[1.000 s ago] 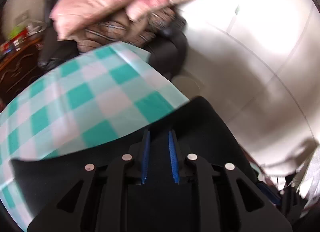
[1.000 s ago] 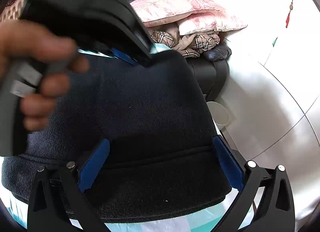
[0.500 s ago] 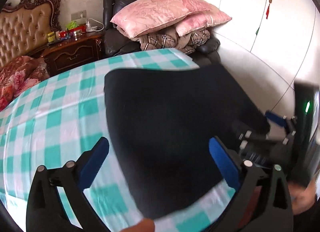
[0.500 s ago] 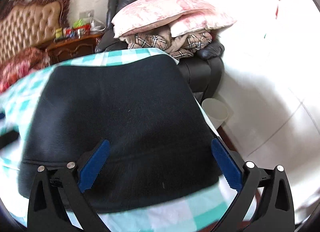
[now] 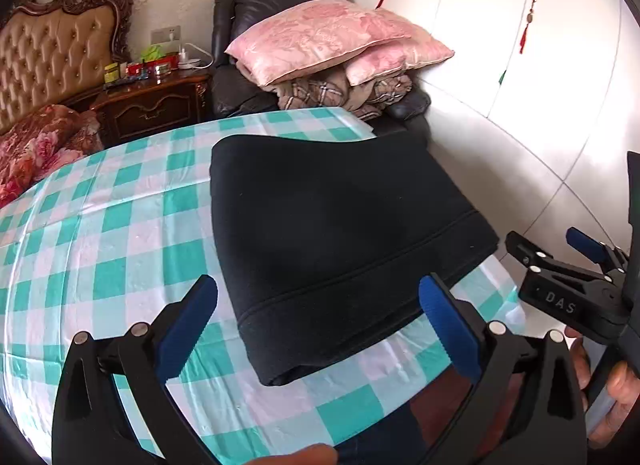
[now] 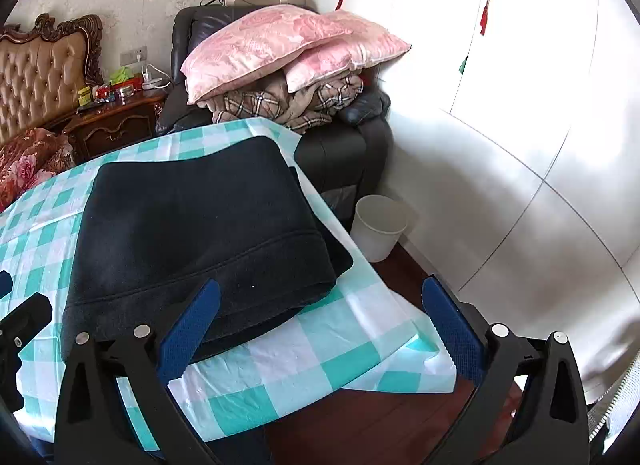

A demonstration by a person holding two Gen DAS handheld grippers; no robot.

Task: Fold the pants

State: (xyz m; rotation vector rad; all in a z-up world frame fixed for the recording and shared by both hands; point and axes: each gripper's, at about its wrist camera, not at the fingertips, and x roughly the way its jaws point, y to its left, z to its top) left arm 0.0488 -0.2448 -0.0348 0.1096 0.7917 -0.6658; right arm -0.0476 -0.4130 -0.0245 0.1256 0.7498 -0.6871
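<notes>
The bed at far left is cut off by the lens edge in both views, and the small items on the nightstand beside it are too small to name. The left hand-held gripper stands wide open with nothing between its blue pads; the folded pants lie just ahead of it on the checked cloth of the counter, their near edge reaching in between its fingers. Whether a pad touches the cloth cannot be told. Its own view shows, to its right, the right hand-held gripper from the side, partly cut off, with a hand on the handle.

The right hand-held gripper is equally wide open and empty. In its view the pants lie ahead and to its left, the left pad over their near edge. A sliver of the left hand-held gripper shows at the far left edge. Only this view shows the counter's right corner, where the cloth hangs over, and a white bin on the floor ahead; its inside is hidden. Pillows are piled on an armchair behind the counter.
</notes>
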